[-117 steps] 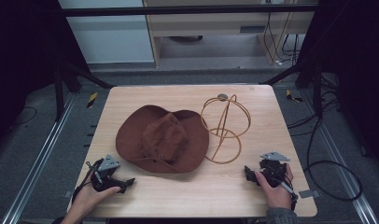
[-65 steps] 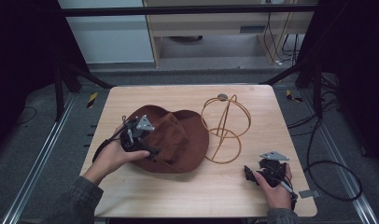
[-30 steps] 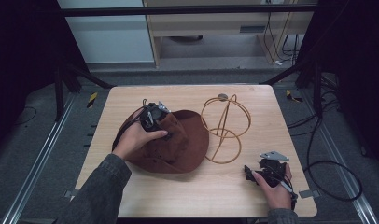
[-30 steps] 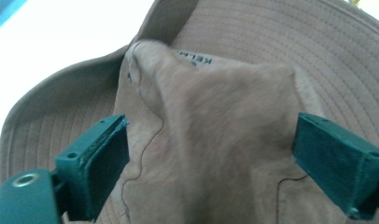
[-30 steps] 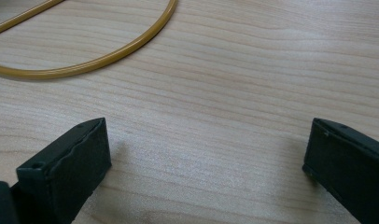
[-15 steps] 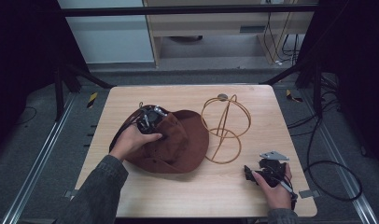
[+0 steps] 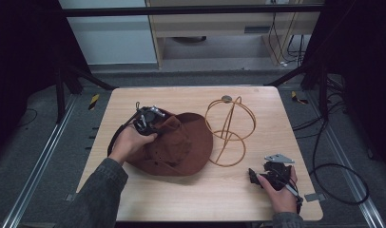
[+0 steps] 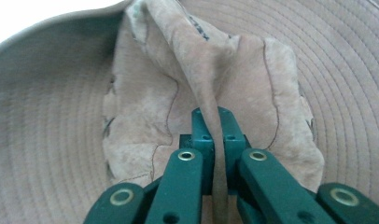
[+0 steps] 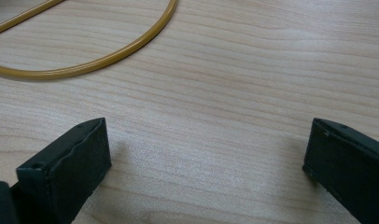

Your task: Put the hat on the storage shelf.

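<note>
Two grippers were at work over the pale wooden surface [image 7: 191, 199], one busy and one idle. On the left, the left gripper [image 7: 147, 119] had its jaws clamped on a fold of the brown hat [image 7: 181, 147] — the left gripper view showed a ridge of soft suede from the crown pinched between the two tips, the stitched brim spreading out behind it. The hat itself lay left of centre on the surface, its far edge lifted slightly under the hand. Just beside it, to the right, stood the gold wire hat stand [image 7: 229, 126], its base ring flat on the wood. Farther right, near the front corner, the right gripper [image 7: 265, 175] rested low with its jaws spread wide and nothing between them — only bare wood and a curve of the stand's ring ahead of it.

I judged the step to be lifting the hat toward the stand. To do it well, the pinch should stay firm on that fold, the lift should be slow so the suede doesn't slip, and the free gripper could steady the stand's base.
</note>
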`<state>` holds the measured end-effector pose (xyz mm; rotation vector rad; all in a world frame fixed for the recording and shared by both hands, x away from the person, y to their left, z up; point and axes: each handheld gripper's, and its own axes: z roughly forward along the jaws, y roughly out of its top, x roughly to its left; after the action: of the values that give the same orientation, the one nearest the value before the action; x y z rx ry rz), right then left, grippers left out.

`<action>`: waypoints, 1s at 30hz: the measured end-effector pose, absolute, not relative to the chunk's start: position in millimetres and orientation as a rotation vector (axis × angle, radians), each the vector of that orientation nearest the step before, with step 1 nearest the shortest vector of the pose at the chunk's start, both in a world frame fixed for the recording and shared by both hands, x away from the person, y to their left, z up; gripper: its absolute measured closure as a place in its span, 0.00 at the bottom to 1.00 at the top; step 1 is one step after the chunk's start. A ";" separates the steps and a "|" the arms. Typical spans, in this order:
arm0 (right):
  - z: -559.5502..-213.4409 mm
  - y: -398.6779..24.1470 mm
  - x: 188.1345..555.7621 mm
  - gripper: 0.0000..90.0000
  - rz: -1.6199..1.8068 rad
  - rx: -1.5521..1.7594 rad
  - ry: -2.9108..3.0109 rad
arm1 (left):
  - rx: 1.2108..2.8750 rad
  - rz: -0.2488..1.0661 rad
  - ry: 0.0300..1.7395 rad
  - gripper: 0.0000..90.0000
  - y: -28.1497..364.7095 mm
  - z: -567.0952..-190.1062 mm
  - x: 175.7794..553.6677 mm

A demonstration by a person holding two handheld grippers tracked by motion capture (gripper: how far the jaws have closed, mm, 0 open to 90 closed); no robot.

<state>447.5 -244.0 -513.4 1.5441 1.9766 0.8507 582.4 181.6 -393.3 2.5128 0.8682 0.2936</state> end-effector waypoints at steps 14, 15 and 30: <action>-513.4 -243.5 447.2 0.01 0.849 1.552 1.970 | 2.441 0.385 0.852 0.98 214.3 -365.2 564.0; -513.4 -243.5 447.0 0.00 0.849 1.553 1.969 | 2.431 0.389 0.853 0.98 216.1 -362.5 561.9; -513.4 -243.5 446.9 0.00 0.847 1.554 1.967 | 2.468 0.457 0.759 0.98 229.7 -322.8 530.0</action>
<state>446.9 -243.5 -513.4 1.5536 1.9671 0.8473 530.0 229.7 -322.8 2.4683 0.7595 0.4566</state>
